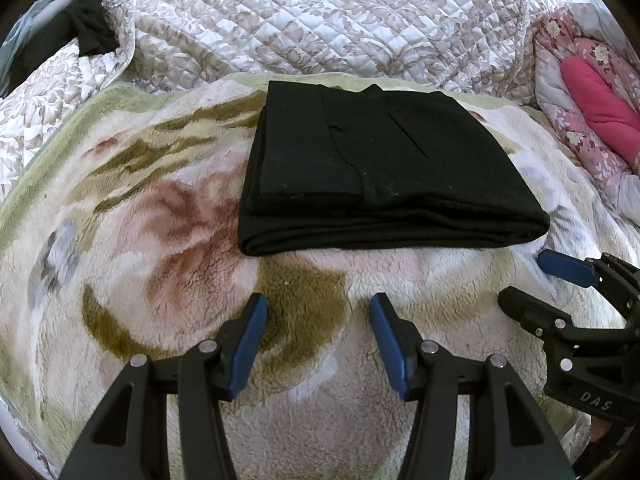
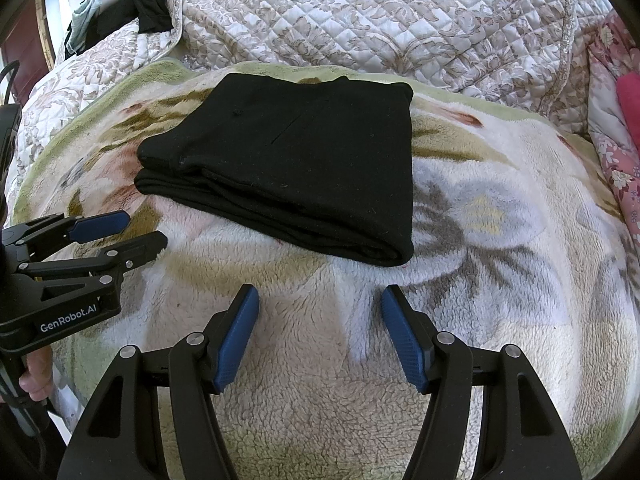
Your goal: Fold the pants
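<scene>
Black pants (image 1: 380, 168) lie folded in a thick flat rectangle on a fluffy flowered blanket (image 1: 160, 280); they also show in the right wrist view (image 2: 296, 164). My left gripper (image 1: 318, 308) is open and empty, just in front of the pants' near edge. My right gripper (image 2: 320, 300) is open and empty, in front of the pants' near right corner. The right gripper also shows at the right of the left wrist view (image 1: 532, 278). The left gripper shows at the left of the right wrist view (image 2: 146, 228).
A quilted beige bedspread (image 1: 320, 20) is bunched up behind the blanket. A pink flowered quilt (image 1: 592, 120) lies at the right. Dark clothes (image 2: 132, 12) hang at the far left. The blanket (image 2: 500, 240) spreads wide around the pants.
</scene>
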Tool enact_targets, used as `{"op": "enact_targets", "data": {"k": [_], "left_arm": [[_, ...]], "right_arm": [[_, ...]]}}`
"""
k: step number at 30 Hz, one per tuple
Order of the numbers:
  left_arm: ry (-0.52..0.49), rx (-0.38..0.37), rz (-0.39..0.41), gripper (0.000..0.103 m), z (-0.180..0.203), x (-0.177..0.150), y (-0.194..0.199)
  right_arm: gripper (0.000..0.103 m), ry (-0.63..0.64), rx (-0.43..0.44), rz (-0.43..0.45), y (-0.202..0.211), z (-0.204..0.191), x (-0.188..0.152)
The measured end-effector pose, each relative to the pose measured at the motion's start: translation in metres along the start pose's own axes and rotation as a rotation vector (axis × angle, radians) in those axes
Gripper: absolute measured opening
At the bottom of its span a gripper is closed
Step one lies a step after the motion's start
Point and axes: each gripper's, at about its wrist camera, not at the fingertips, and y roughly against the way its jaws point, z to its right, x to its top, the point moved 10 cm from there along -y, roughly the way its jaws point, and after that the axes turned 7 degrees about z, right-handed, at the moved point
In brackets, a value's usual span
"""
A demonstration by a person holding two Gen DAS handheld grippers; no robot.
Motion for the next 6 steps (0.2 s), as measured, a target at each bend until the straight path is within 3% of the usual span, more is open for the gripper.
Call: {"op": "enact_targets", "data": {"k": [6], "left_arm": [[0.004,0.001,0.001,0.057,-0.0023,-0.0015,0.0012]], "right_arm": [[0.064,0.000,0.000,0.001,0.0000,-0.0018,-0.0006]]}}
